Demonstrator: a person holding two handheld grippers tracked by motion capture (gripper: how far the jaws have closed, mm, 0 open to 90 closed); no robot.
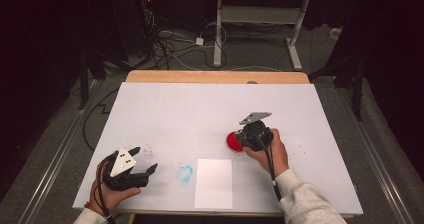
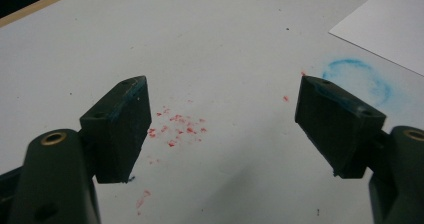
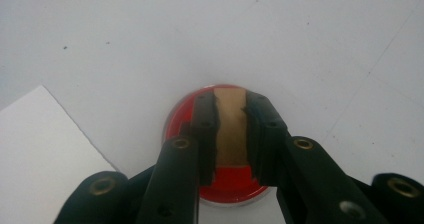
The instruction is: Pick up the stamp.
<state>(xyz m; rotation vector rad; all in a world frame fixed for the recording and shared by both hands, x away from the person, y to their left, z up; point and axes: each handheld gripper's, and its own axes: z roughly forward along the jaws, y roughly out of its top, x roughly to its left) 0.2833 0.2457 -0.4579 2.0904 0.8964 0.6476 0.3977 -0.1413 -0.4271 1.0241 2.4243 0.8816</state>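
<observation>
Right gripper point(image 3: 231, 134) clamped on a tan block point(image 3: 230, 126) standing in the red ink dish point(image 3: 230, 186), right of tabletop centre, likely loading it with colour. Left gripper point(image 1: 142, 160) idle near the front-left corner, jaws wide, empty. White sheet point(image 1: 214, 183) waits at the front edge.

High view: looks forward and down from above the person's side, far off, over the whole table point(image 1: 165, 104).
Left gripper view: close, low, facing the blue smudge point(image 2: 357, 79).
Right gripper view: very close, down on the red dish point(image 3: 232, 184).
Shared: white sheet point(image 1: 214, 183).
</observation>
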